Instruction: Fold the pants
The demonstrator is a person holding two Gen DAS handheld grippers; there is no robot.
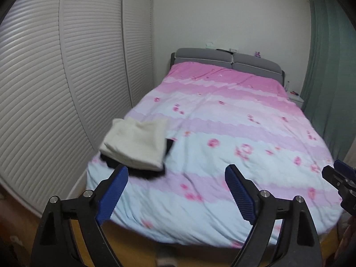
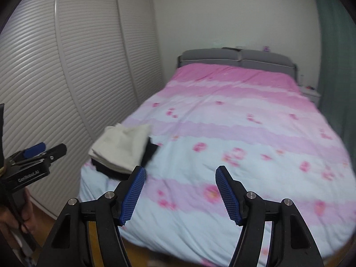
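"GenRoboLAI" lettering on left hand-held gripper [image 2: 44, 150]

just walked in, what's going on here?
A person holds two handheld grippers above the foot of a bed with a pink floral cover. Both the left gripper and the right gripper are open with nothing between their fingers. A folded cream garment lies on top of a dark garment, stacked at the bed's near left corner beside the louvered closet doors. Neither gripper is touching the stack.
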